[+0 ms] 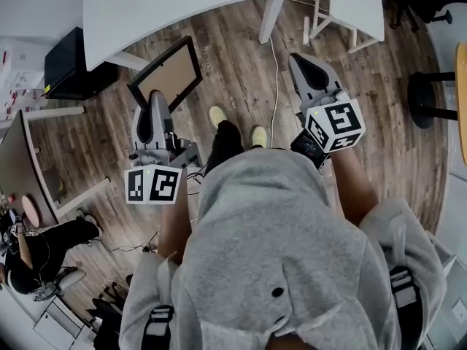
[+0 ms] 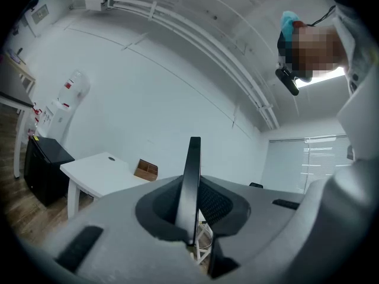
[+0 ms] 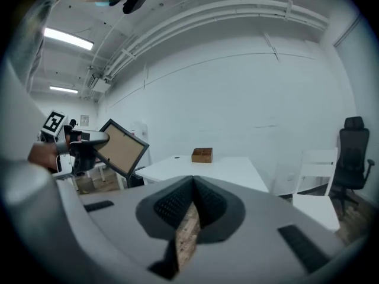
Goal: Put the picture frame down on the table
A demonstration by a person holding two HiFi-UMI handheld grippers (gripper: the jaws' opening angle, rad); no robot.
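Left gripper [image 1: 155, 100] jaws clamped on the edge of the picture frame [image 1: 169, 70] — frame tilted in air, just short of the white tabletop [image 1: 190, 2] ahead | right gripper [image 1: 310, 68] jaws closed, empty

Hooded top [image 1: 277, 268]: light grey; a single dark eyelet is set in the hood.
Shoulder straps [image 1: 159, 321]: black, fitted with grey buckles; one is worn over each shoulder.
Trousers [image 1: 225, 143]: black.
Shoes [image 1: 217, 115]: pale yellow.
Left gripper [image 1: 155, 102], right gripper [image 1: 303, 60]: grey moulded shells; the jaws are lined with black dimpled pads.
Marker cubes [image 1: 153, 184]: white, printed with black square markers; one is mounted on each gripper.
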